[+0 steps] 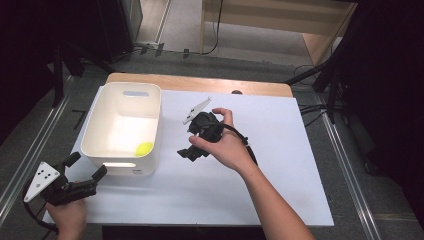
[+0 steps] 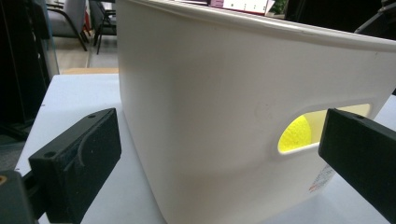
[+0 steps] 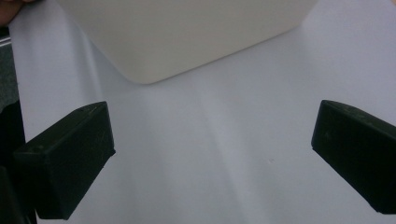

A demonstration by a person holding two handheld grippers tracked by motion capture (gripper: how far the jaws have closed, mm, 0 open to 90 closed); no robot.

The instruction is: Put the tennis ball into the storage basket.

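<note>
On the tabletop [image 1: 280, 190]: a white bin [image 1: 97, 127] is standing at the left, with a yellow ball [image 1: 144, 148] lying inside near its front right corner.
Left tool [image 1: 89, 168]: is hovering just in front of the bin's near wall, jaws spread wide, gripping nothing; the ball is showing through the handle slot.
Right tool [image 1: 186, 151]: is hanging over bare tabletop just right of the bin, jaws wide apart, empty.

Bin [image 1: 102, 120] smooth cream plastic, slight sheen; ball [image 1: 144, 148] matt yellow foam; jaws matt black; tabletop [image 1: 280, 165] smooth white.
</note>
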